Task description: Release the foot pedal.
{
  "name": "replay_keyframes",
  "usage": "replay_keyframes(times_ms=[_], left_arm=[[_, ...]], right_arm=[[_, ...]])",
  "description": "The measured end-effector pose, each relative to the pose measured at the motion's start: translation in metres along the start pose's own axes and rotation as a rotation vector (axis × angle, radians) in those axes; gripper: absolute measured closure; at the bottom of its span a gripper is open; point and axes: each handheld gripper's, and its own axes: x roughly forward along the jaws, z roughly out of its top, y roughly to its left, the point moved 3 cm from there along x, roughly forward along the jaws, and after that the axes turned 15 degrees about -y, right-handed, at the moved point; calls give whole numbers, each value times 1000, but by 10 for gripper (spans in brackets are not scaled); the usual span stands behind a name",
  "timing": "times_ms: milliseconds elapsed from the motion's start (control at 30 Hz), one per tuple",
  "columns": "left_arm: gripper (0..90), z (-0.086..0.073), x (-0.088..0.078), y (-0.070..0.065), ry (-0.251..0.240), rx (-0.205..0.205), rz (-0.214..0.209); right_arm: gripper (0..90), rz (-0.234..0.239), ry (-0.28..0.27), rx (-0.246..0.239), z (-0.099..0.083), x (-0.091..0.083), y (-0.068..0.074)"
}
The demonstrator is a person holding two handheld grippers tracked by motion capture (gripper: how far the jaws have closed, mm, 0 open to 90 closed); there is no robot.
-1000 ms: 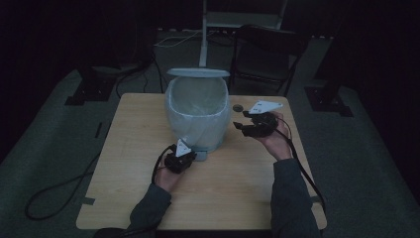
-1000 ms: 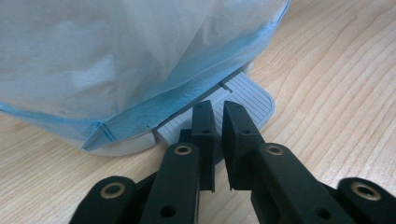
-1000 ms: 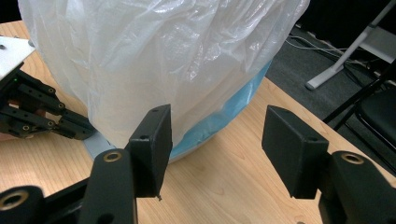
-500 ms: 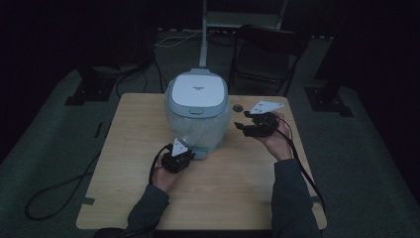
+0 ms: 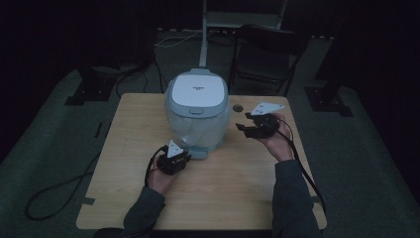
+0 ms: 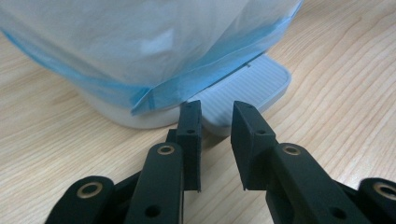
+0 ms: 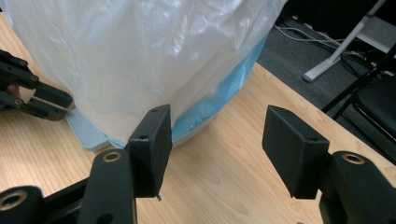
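Note:
A small grey pedal bin (image 5: 198, 119) stands at the middle back of the wooden table (image 5: 237, 198), its white lid (image 5: 197, 90) down. A clear plastic bag with a blue hem (image 6: 140, 42) (image 7: 149, 51) lines it and hangs over its sides. My left gripper (image 5: 179, 154) (image 6: 215, 116) rests low on the table, jaws a narrow gap apart and holding nothing, tips just short of the ribbed foot pedal (image 6: 247, 88) (image 5: 195, 153). My right gripper (image 5: 245, 129) (image 7: 217, 135) hovers wide open beside the bin's right flank, apart from the bag. The left gripper (image 7: 46, 100) also appears in the right gripper view.
A small dark round spot (image 5: 238, 107) lies on the table behind the right gripper. Beyond the far edge stand a black folding chair (image 5: 265, 49) and a white stand pole (image 5: 203, 34). Cables (image 5: 54, 193) run over the floor at the left.
The bin's lid, upright a second ago, has swung down and now lies shut. Both grippers stay almost where they were.

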Motion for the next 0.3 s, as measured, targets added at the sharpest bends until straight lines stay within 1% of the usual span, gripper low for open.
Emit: replay_keyframes(times_ms=[200, 300], left_arm=[[726, -1, -3, 3, -2, -12, 8], [712, 0, -4, 3, -4, -14, 6]], right_arm=[[413, -15, 20, 9, -9, 0, -4], [412, -21, 34, 20, -19, 1, -9]])
